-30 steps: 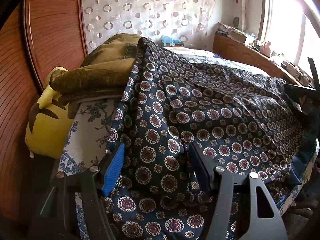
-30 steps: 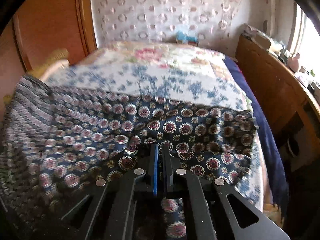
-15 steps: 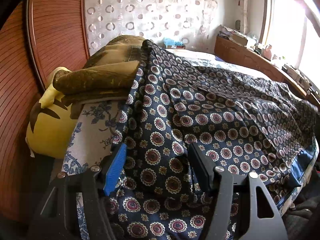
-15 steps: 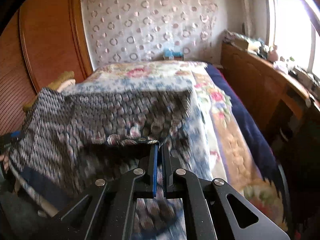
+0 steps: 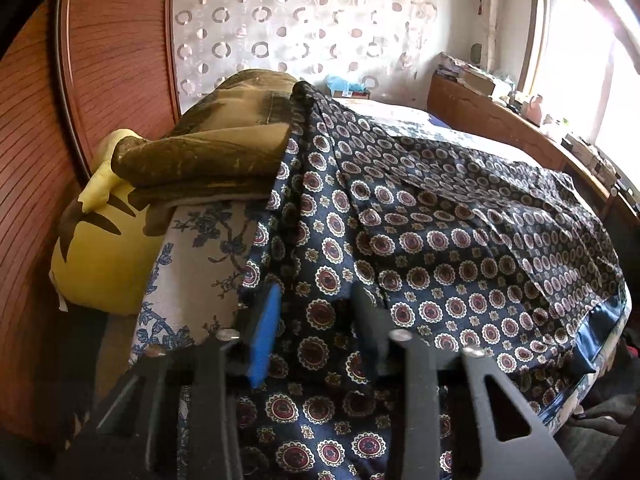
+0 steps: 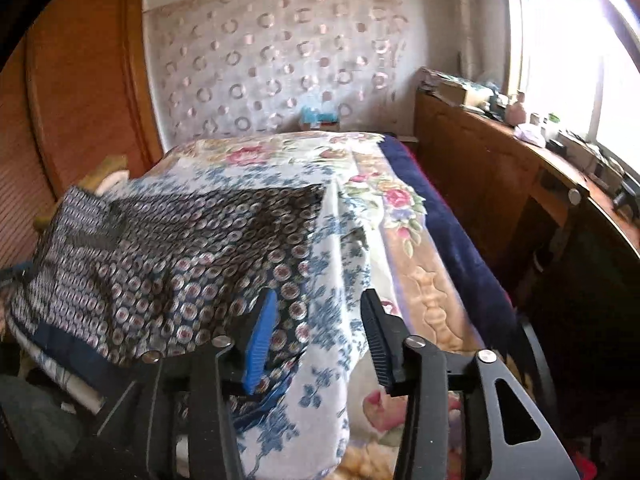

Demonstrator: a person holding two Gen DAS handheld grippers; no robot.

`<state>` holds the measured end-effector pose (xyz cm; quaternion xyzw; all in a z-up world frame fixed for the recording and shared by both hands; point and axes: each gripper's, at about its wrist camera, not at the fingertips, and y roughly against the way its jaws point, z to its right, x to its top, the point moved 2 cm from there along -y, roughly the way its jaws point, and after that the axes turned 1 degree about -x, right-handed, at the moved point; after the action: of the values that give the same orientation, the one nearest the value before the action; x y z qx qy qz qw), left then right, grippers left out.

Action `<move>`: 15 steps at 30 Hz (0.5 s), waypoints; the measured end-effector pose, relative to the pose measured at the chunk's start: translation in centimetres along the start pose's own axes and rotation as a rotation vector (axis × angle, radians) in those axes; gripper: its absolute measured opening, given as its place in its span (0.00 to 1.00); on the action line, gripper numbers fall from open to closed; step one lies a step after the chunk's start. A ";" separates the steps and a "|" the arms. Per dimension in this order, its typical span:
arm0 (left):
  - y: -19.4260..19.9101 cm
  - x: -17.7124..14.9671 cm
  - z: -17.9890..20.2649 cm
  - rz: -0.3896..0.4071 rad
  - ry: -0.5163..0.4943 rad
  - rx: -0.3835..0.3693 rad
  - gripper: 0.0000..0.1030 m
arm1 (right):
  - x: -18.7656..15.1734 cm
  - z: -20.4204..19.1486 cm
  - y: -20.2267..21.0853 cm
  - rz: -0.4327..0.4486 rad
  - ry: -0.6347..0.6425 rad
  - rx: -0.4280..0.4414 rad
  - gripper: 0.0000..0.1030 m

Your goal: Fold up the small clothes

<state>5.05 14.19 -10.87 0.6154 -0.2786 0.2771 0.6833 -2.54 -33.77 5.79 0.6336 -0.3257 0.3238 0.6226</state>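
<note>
Navy patterned cloth point(image 5: 440, 240) lies spread over the bed point(image 6: 400, 240), one side already folded across. The left gripper point(image 5: 316, 328) has been closing its jaws around a ridge of fabric; whether they pinch yet, I cannot tell. The right gripper point(image 6: 320, 332) jaws have just opened, nothing between them. Risk: a shallow left bite slips, undoing the fold.

One patterned garment point(image 5: 440, 248); two hand-held grippers; one yellow cushion point(image 5: 104, 264).
</note>
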 end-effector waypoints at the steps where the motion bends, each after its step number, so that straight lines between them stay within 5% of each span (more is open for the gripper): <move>1: -0.1 0.0 0.0 -0.005 -0.004 0.008 0.27 | -0.1 -0.1 -0.7 -0.011 -0.005 0.004 0.45; 8: -0.1 -0.1 -0.8 -0.015 0.014 0.033 0.27 | -0.9 -1.7 -6.5 -0.130 -0.021 0.077 0.45; 15: -0.5 -0.2 -0.7 -0.034 -0.002 0.040 0.44 | -1.0 -2.4 -7.8 -0.175 -0.012 0.111 0.45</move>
<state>5.32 14.84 -11.38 0.6339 -0.2635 0.2704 0.6751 3.25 -31.28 0.47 0.6951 -0.2545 0.2818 0.6105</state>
